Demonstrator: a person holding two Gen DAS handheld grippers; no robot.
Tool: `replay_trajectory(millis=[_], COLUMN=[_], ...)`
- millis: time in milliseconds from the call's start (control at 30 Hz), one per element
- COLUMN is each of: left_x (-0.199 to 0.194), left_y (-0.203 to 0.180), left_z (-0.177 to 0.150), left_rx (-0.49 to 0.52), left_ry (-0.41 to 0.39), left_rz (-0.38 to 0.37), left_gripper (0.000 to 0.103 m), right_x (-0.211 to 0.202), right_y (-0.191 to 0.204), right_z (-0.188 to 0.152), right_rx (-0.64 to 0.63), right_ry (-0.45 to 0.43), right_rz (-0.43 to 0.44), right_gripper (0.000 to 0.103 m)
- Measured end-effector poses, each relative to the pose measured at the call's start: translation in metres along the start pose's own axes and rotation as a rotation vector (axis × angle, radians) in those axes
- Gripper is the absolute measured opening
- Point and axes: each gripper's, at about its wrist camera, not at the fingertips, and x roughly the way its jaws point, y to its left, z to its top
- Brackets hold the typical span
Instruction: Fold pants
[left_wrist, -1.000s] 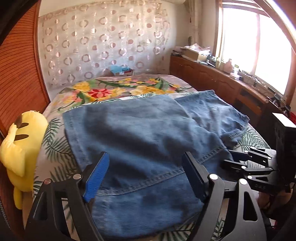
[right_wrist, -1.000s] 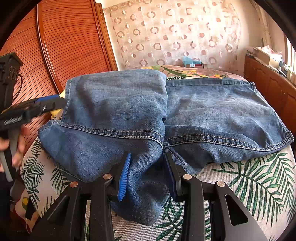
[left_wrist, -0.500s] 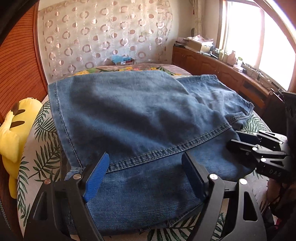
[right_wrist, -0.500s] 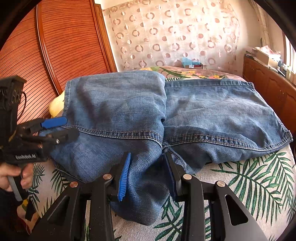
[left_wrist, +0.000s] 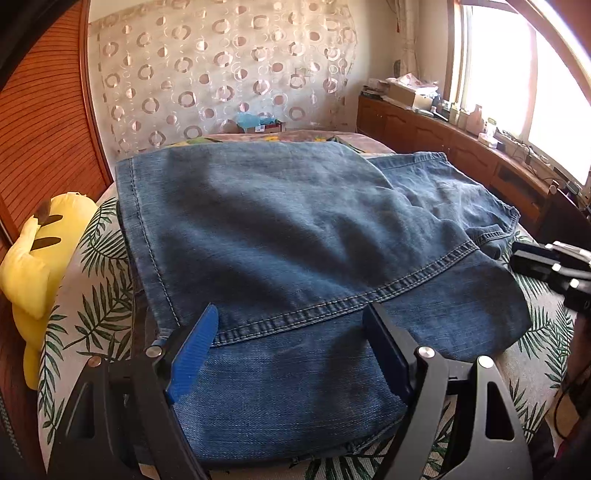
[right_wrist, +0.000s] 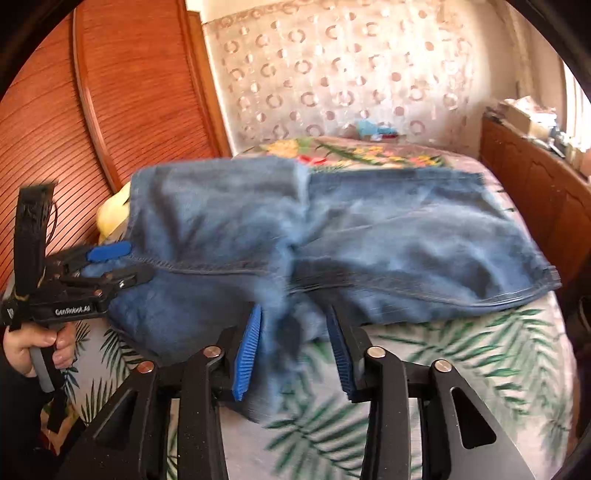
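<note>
We see the jeans (left_wrist: 280, 236) lying folded across the leaf-print bedspread (left_wrist: 88, 295), near the bed's front edge. The left gripper (left_wrist: 291, 343) is spread wide over the near denim edge, its pads (left_wrist: 192, 354) clear of the cloth. The right gripper (right_wrist: 293, 350) has a denim fold between its jaws, which have just been opening; the blurred frame leaves us unable to tell whether it grips. A yellow plush toy (left_wrist: 33, 254) sits at far left.

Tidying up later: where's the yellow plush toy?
In the left wrist view the yellow plush toy lies at the bed's left edge, between the jeans and the wooden wall panel.
</note>
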Motion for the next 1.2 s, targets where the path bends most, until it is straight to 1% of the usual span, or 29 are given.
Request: replay_trajectory(millis=[100,233,300,533,667,700,833,967,1200], left_x=[0.0,0.001,0.001,-0.001,-0.005,-0.006,-0.013,-0.019,-0.024], left_y=[-0.002,-0.003,-0.003,-0.002,-0.001,0.0,0.002,0.004,0.005], left_z=[0.0,0.001,0.0,0.001,0.001,0.001,0.001,0.0,-0.001], left_rx=[0.006,0.012,0.01,0.004,0.003,0.001,-0.009,-0.02,-0.028], left_ry=[0.002,0.001,0.001,-0.005,-0.022,-0.03,-0.067,-0.107,-0.138], left_rz=[0.01,0.019,0.018,0.021,0.034,0.039,0.05,0.06,0.061], left_gripper=[0.081,0.081,0.081,0.081,0.081,0.081,0.081,0.081,0.081], right_x=[-0.014,-0.022,-0.023,-0.016,-0.005,0.0,0.014,0.02,0.038], right_y=[-0.023,-0.063,-0.085,-0.149,-0.173,-0.172,-0.178,-0.189,-0.19], right_z=[0.006,0.011,0.012,0.009,0.013,0.017,0.032,0.038,0.044], right_rx=[0.009,0.053,0.08,0.183,0.233,0.242,0.276,0.307,0.293], right_ry=[-0.029,-0.035,-0.03,0.021,0.063,0.071,0.096,0.098,0.126], right_rz=[-0.064,-0.151,-0.193,-0.287,-0.306,-0.308,-0.282,-0.252,-0.297], right_gripper=[0.041,0.041,0.041,0.042,0.042,0.042,0.042,0.042,0.042])
